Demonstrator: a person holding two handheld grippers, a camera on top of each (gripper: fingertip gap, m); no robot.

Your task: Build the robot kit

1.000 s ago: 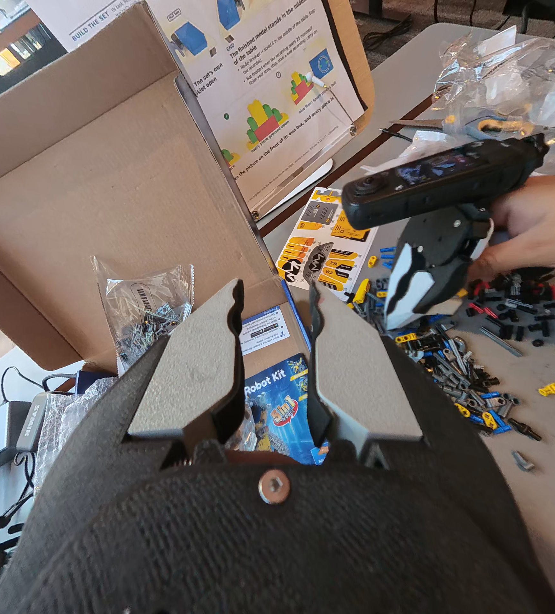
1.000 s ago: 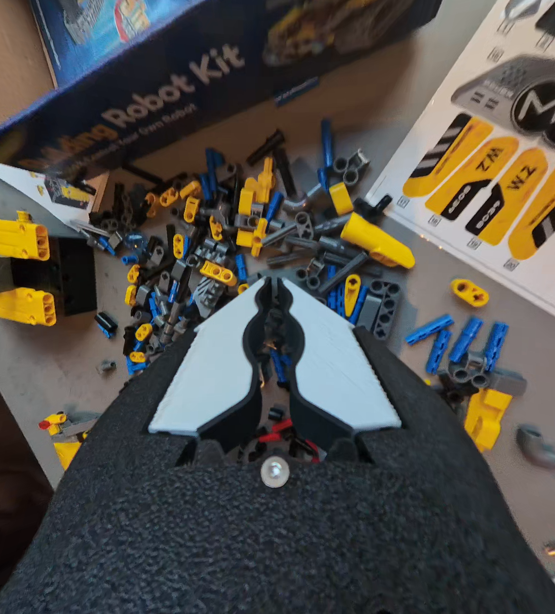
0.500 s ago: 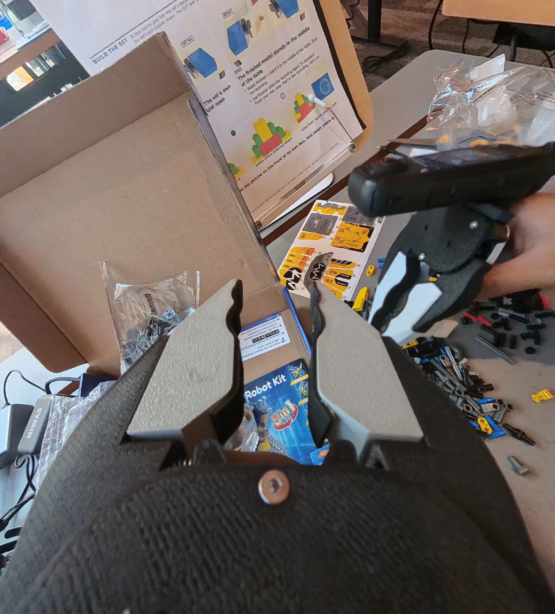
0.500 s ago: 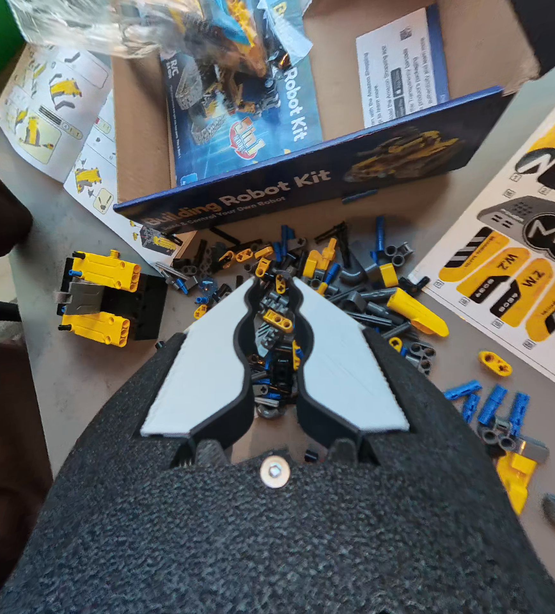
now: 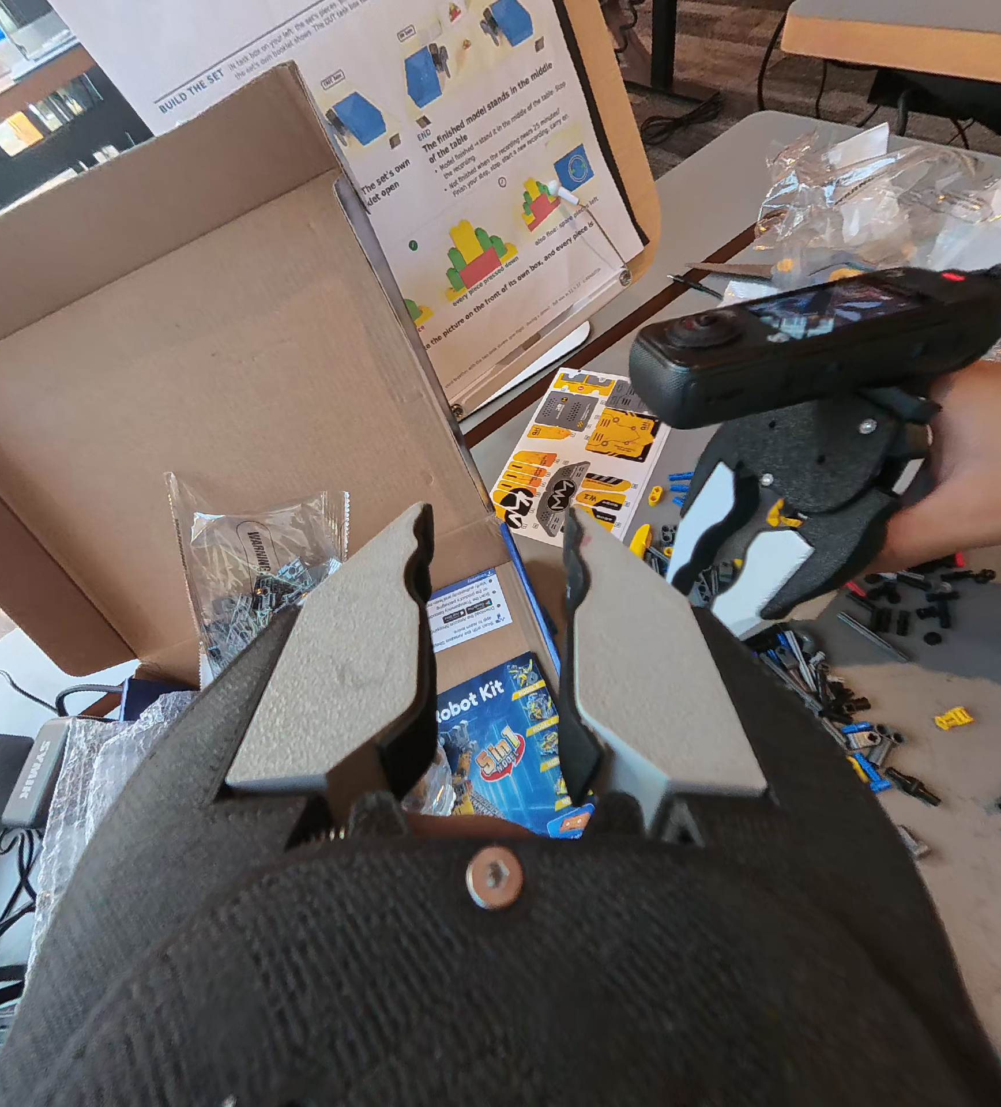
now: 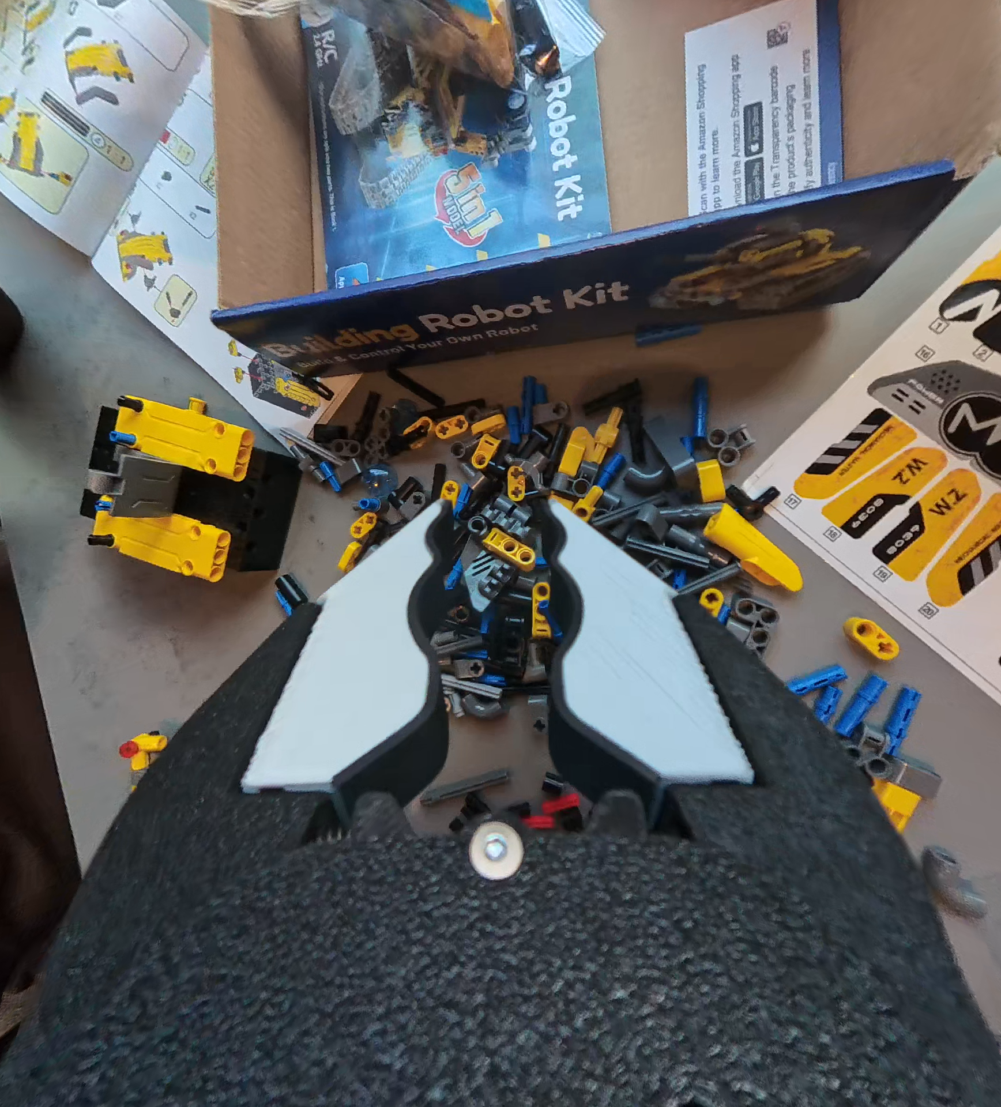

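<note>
Inside open cardboard box (image 5: 198, 359): parts bag (image 5: 258, 557), booklet (image 6: 456, 162).

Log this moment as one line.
left gripper: open, empty, over cardboard box | right gripper: open, empty, above loose parts pile

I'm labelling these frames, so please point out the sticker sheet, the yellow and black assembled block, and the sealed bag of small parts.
sticker sheet (image 6: 929, 515): right wrist view, on a yellow sticker.
yellow and black assembled block (image 6: 180, 431): right wrist view, on its upper yellow bar.
sealed bag of small parts (image 5: 252, 557): left wrist view, on the clear front.
</note>
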